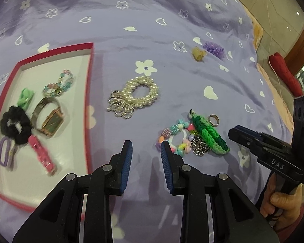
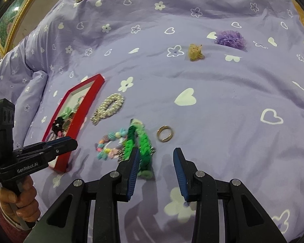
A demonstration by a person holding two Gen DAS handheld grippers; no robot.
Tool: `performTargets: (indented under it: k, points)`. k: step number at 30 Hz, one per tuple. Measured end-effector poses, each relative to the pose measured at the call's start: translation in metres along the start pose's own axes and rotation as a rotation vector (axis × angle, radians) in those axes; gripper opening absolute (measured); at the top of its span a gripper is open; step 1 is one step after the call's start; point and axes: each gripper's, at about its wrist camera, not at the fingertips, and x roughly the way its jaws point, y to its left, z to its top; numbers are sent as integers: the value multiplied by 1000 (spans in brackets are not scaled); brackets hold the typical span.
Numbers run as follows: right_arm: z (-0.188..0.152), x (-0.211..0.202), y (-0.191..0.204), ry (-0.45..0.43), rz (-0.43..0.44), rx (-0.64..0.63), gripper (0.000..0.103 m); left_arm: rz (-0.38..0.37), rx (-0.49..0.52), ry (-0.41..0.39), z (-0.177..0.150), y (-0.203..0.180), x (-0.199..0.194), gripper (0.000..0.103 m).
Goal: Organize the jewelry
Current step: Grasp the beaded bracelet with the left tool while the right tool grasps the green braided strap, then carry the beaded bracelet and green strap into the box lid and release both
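Jewelry lies loose on the purple bedsheet (image 1: 172,20) beside the red tray (image 1: 90,101), so both grippers, left gripper (image 1: 146,151) and right gripper (image 2: 156,162), hover with fingers apart, holding nothing.

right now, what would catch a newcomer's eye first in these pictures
The red tray at the left, already holding a watch, a black scrunchie and a pink clip. Mid-blanket lies a pearl bracelet, and just ahead of both open grippers a bright green braid beside colourful beads.
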Motion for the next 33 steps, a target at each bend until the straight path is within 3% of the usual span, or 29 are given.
performTargets:
  k: [15,18,22,24,33]
  points:
    - [3,20,10,61,15,-61,37,-8,100,77,13,-21,48,27]
    - [0,30,11,84,16,-67,33,0,134,73,12,-26,50,27]
    - [0,34,12,91,33,-65,12,-25,159,77,11,-30,51,27]
    - [-1,34,15,92,36,-74,12,-38,185,77,9,-34,52,11]
    - [-3,17,14,44,24,-66,11,-57,127,14,3,-23,24,11]
